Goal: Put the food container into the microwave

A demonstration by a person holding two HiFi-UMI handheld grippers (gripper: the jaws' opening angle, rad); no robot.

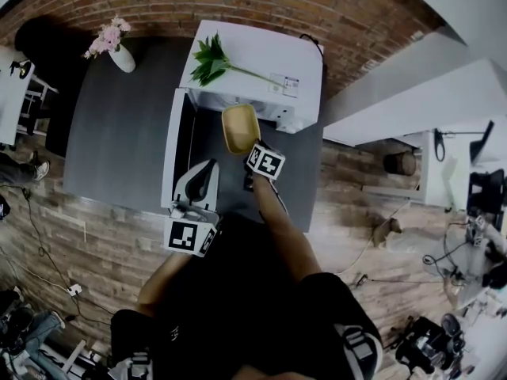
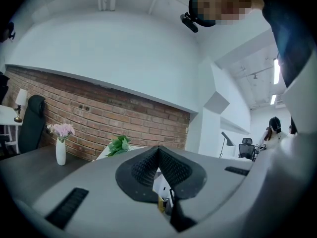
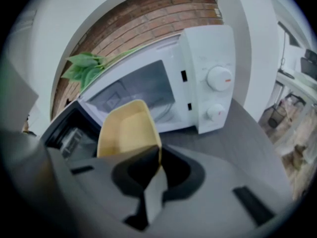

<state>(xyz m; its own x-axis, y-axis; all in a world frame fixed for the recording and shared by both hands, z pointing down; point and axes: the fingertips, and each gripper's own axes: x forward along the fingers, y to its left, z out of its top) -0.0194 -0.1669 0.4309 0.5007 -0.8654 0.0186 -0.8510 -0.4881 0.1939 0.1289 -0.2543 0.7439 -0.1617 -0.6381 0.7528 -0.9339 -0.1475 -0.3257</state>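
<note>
A yellow food container [image 1: 240, 127] hangs in front of the white microwave [image 1: 273, 70], just before its open cavity [image 3: 131, 90]. My right gripper [image 1: 253, 151] is shut on the container's near rim; in the right gripper view the container [image 3: 128, 130] sticks out past the jaws [image 3: 157, 156] toward the cavity. The microwave door [image 1: 177, 145] stands swung open to the left. My left gripper [image 1: 207, 169] is beside that door's near end, its pads [image 2: 146, 166] meeting with nothing seen between them.
The microwave stands on a dark grey table [image 1: 111, 141] against a brick wall. A leafy green sprig [image 1: 211, 60] lies on the microwave's top. A white vase of pink flowers [image 1: 117, 50] stands at the table's far left. The control knobs [image 3: 219, 78] are on the microwave's right side.
</note>
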